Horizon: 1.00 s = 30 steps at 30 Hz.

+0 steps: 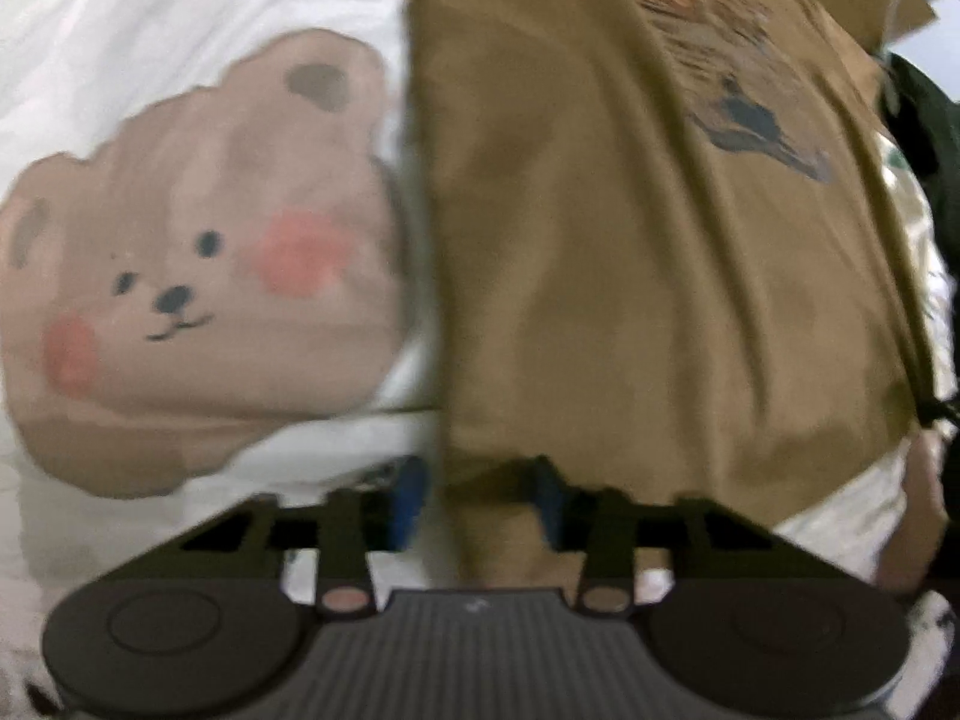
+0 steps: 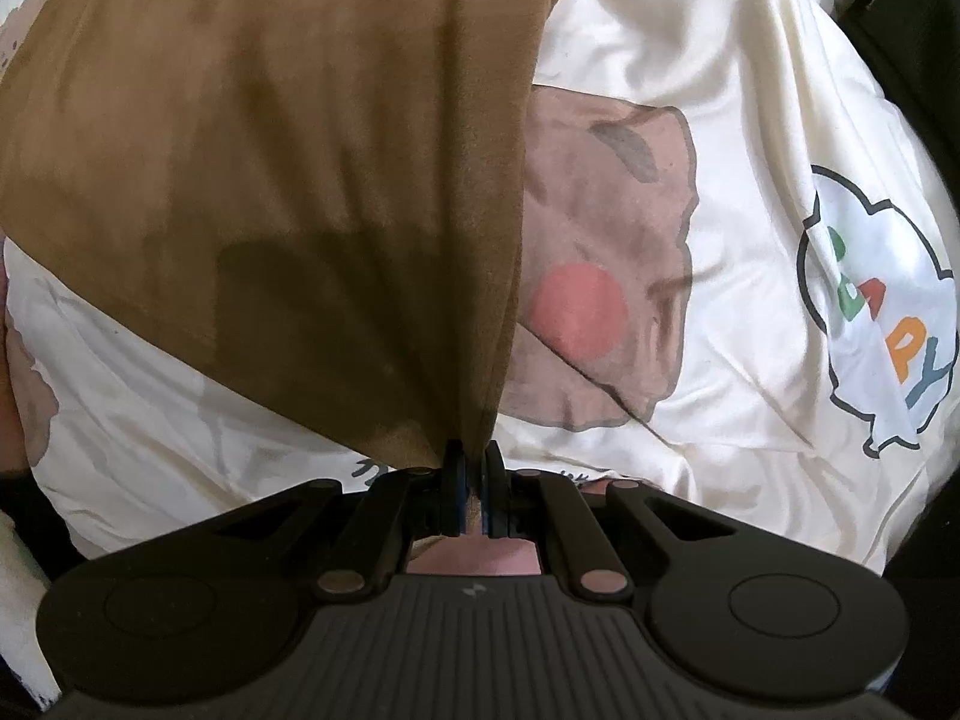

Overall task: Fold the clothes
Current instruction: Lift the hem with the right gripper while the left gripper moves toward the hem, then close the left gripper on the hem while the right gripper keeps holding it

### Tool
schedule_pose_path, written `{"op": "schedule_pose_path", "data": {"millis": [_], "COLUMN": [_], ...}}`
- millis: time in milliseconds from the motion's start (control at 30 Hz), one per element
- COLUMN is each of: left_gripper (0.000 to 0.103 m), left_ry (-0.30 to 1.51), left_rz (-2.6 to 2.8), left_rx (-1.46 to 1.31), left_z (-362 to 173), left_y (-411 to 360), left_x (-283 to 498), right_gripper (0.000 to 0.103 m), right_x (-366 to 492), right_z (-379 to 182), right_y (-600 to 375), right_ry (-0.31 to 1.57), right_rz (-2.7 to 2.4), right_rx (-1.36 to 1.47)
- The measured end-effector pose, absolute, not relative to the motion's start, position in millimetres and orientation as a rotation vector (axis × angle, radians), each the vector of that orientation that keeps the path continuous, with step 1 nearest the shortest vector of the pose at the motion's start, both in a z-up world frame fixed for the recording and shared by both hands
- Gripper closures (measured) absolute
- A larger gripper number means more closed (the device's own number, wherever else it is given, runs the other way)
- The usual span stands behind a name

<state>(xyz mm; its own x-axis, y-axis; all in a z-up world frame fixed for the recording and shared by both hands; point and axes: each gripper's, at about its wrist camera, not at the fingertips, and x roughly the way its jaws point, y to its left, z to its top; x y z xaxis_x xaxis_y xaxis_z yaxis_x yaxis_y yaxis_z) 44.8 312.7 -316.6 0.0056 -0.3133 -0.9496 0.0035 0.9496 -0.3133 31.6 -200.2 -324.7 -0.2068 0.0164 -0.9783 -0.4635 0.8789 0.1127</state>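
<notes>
Left wrist view: the left gripper (image 1: 480, 501) stands partly open astride the near hem of the brown printed cotton T-shirt (image 1: 648, 276), pads not clearly pressing — the shirt's length runs away from it over the white bear-print bed sheet (image 1: 180, 18).

Right wrist view: the right gripper (image 2: 472, 489) is closed tight on a gathered corner of the T-shirt (image 2: 288, 180), which hangs up and to the left — above the sheet (image 2: 708, 60).

Both my cameras look steeply down from close above. The one on my left gripper (image 1: 480, 498) faces the brown shirt (image 1: 660, 270) beside a bear print on the white bedding (image 1: 180, 30). The one on my right gripper (image 2: 474, 480) sees the same shirt (image 2: 270, 150) and bedding (image 2: 690, 60).
</notes>
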Motion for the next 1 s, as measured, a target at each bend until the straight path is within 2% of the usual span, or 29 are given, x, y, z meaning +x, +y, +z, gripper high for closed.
{"op": "schedule_pose_path", "data": {"millis": [67, 333, 400, 467, 667, 1000], "left_gripper": [0.092, 0.094, 0.087, 0.070, 0.045, 0.044], "left_ry": [1.535, 1.504, 1.513, 1.525, 1.545, 1.559], "left_rz": [-0.302, -0.400, -0.419, -0.440, -0.570, -0.565], "left_rx": [-0.246, -0.236, -0.233, -0.218, -0.166, -0.023], "left_z": [-308, -291, -292, -290, -276, -267], "left_y": [303, 258, 246, 230, 194, 213], "left_x": [51, 69, 73, 77, 77, 65], "right_gripper": [0.099, 0.098, 0.098, 0.098, 0.098, 0.098], "right_x": [32, 40, 41, 43, 44, 49], "right_z": [-323, -316, -314, -312, -306, -297], "right_y": [-199, -201, -200, -199, -195, -194], "right_ry": [1.731, 1.700, 1.690, 1.682, 1.666, 1.652], "right_rz": [0.456, 0.451, 0.456, 0.465, 0.491, 0.506], "right_rx": [-0.339, -0.278, -0.269, -0.265, -0.263, -0.274]}}
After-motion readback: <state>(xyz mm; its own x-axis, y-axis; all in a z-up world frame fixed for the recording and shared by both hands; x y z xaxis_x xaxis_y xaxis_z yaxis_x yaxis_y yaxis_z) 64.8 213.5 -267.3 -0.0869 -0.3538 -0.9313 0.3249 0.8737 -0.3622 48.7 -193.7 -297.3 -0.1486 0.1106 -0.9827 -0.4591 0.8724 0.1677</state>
